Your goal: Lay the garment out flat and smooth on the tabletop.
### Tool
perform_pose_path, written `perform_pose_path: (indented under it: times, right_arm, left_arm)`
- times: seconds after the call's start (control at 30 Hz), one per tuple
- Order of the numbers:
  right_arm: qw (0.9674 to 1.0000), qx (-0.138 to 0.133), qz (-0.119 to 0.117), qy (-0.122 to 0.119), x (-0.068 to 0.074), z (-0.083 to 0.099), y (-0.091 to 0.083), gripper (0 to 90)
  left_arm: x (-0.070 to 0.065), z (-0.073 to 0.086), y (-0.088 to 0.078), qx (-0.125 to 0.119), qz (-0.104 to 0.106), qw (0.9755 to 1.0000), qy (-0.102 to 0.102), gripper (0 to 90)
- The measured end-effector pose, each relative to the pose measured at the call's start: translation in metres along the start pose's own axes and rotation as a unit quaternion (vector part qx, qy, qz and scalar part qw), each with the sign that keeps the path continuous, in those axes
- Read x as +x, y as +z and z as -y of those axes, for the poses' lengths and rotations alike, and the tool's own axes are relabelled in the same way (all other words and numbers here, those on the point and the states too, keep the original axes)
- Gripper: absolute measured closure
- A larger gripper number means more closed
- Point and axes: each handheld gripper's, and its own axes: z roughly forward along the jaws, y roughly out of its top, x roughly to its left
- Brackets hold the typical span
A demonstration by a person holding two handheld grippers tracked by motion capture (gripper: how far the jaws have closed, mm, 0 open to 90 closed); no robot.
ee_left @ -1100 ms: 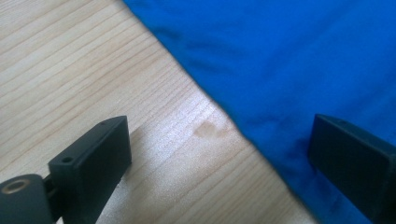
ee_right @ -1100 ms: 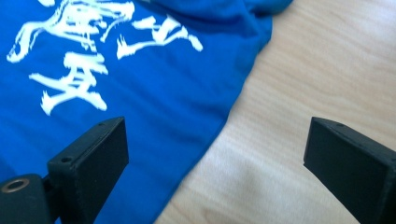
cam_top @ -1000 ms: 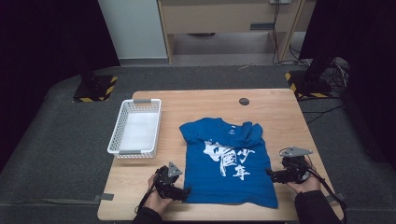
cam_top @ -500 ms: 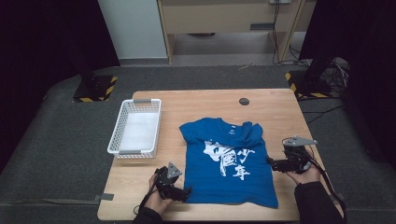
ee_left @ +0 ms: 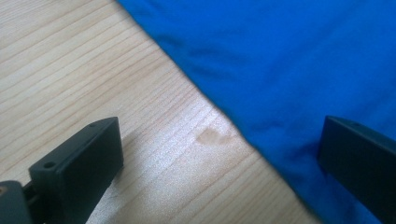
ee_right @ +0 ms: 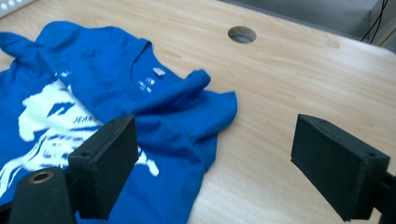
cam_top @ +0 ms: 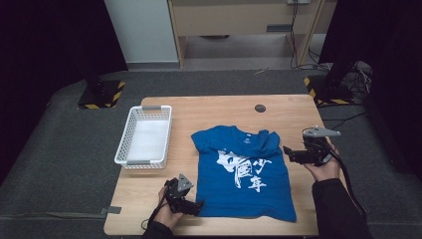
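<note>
Wood-grain tabletop [cam_top: 209, 110], pale and rectangular, stands on a grey carpeted floor [cam_top: 54, 149], with dark curtains at both sides and a light cabinet behind. A round cable hole [cam_top: 260, 108] sits near the far edge, and a white mesh basket [cam_top: 143, 136] lies at the left.

Blue T-shirt [cam_top: 242, 171] lies flat in the middle of the table, white print up. Its long axis runs from the far edge toward the person, collar away and hem near. The right sleeve [ee_right: 212, 100] is bunched and folded over itself, so its outline is hard to read. The basket's contents cannot be made out.

Left gripper [cam_top: 198, 207] rests low at the shirt's near left corner, jaws wide; in the left gripper view one jaw is over bare wood and the other over the blue cloth, and whether it touches the cloth cannot be told. Right gripper [cam_top: 287, 151] hangs just beside the crumpled sleeve, jaws wide with nothing between them, having just been closing slightly.
</note>
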Motion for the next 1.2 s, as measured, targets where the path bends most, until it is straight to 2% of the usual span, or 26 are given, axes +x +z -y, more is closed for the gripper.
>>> perform_pose_path:
  times: [0.3, 0.6, 0.9, 0.97, 1.07, 1.2]
  right_arm:
    - [0.9999, 0.007, 0.005, -0.007, 0.002, -0.018, 0.022, 16.7]
    - [0.9999, 0.005, 0.013, 0.006, -0.006, -0.032, 0.044, 18.3]
    - [0.9993, 0.006, 0.03, 0.021, -0.015, -0.032, 0.067, 22.7]
    - [0.9989, 0.007, 0.041, 0.022, -0.015, -0.031, 0.073, 23.4]
    - [0.9984, 0.015, 0.046, 0.029, -0.017, -0.027, 0.083, 23.4]
    - [0.9981, 0.031, 0.048, 0.025, -0.017, -0.022, 0.095, 24.0]
  left_arm:
    - [0.0, 0.0, 0.0, -0.001, 0.001, 1.0, 0.001, 0.0]
    - [0.0, 0.001, 0.0, -0.003, 0.001, 1.0, 0.001, 0.0]
    - [0.0, 0.001, 0.0, -0.004, 0.0, 1.0, 0.001, 0.0]
    - [0.0, 0.001, 0.0, -0.004, 0.001, 1.0, 0.001, 0.0]
    - [0.0, 0.001, 0.0, -0.004, 0.001, 1.0, 0.002, 0.0]
    - [0.0, 0.001, 0.0, -0.003, 0.001, 1.0, 0.002, 0.0]
